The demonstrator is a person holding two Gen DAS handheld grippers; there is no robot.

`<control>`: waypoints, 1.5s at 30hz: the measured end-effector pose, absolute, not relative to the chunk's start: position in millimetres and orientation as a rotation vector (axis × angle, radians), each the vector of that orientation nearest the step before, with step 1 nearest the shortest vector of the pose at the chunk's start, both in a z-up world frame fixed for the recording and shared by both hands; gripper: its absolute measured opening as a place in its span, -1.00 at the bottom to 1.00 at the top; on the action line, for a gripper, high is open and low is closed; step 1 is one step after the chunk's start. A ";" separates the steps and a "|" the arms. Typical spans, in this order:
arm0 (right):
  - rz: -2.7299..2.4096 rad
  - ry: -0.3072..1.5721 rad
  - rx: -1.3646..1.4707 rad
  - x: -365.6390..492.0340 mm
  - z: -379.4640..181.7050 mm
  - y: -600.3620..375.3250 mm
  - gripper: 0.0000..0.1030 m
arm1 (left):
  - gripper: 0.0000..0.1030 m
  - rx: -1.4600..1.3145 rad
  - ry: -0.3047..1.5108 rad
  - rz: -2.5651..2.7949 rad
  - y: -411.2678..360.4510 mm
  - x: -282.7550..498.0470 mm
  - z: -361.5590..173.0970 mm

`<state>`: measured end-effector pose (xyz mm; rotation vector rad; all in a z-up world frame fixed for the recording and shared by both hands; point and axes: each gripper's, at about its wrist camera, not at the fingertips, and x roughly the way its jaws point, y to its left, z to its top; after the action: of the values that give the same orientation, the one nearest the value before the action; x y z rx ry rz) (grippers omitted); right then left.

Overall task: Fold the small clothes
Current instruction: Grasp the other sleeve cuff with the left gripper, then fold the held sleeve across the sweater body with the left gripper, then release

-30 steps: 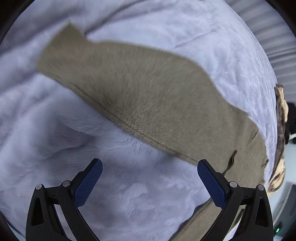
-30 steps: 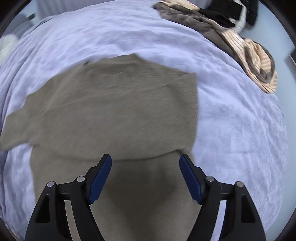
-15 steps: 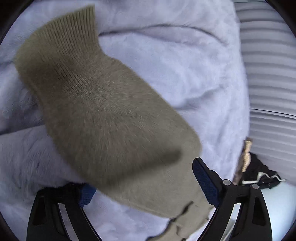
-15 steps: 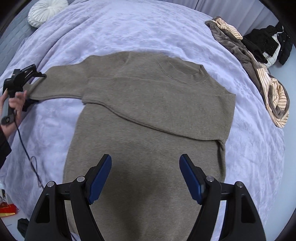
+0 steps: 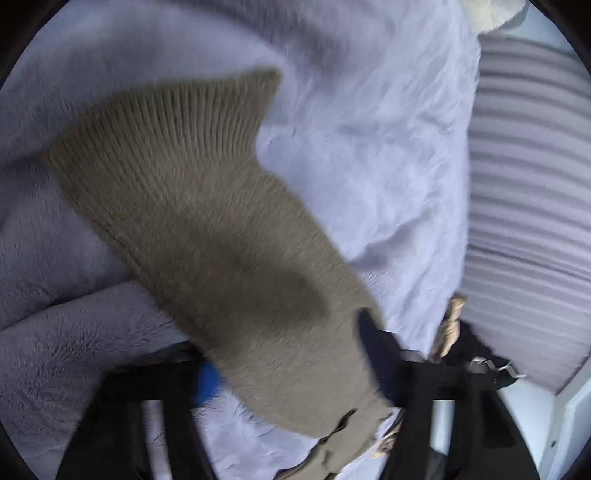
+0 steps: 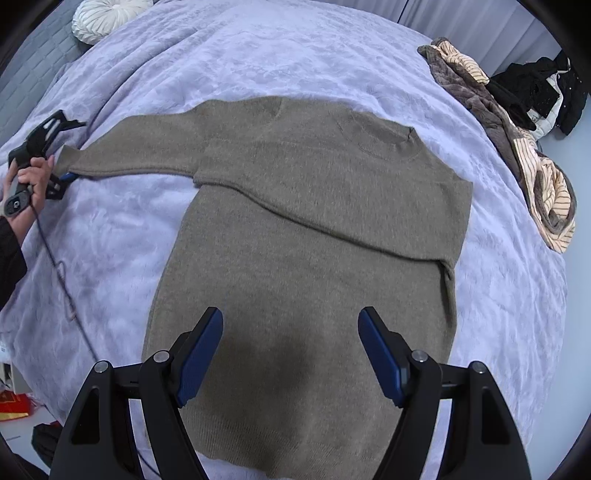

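An olive-brown knit sweater [image 6: 317, 236] lies flat on the lavender bedspread [image 6: 258, 55], its right sleeve folded across the chest. Its left sleeve [image 6: 136, 155] stretches out to the left. In the left wrist view that sleeve [image 5: 207, 229] lies between my left gripper's [image 5: 288, 354] jaws, ribbed cuff pointing away. The jaws are blurred and partly covered by the knit, so their closure is unclear. The left gripper also shows in the right wrist view [image 6: 55, 158] at the cuff. My right gripper [image 6: 291, 354] is open and empty above the sweater's lower body.
A heap of striped and brown clothes [image 6: 517, 147] and black garments [image 6: 535, 92] lie at the bed's far right. A white round cushion [image 6: 107, 16] sits at the far left. A cable [image 6: 55, 266] trails across the bedspread on the left.
My left gripper has moved onto the sleeve near its cuff and its jaws have drawn closer together. My right gripper has pulled back and up, showing the whole sweater.
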<state>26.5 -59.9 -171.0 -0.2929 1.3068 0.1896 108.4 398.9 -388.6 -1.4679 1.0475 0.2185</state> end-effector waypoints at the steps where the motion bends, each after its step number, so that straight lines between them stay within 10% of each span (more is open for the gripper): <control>1: 0.188 1.311 -0.293 24.5 -171.6 -59.6 0.52 | -0.61 -1.465 1.053 0.211 395.1 106.6 -387.2; 45: 0.089 1.206 -0.116 33.4 -121.6 -191.8 0.52 | -0.87 -0.157 1.216 0.321 106.0 169.8 -182.9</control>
<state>33.4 -191.8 -121.6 -0.1160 1.2064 0.0888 169.8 106.0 -182.9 -0.1573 1.2164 0.3205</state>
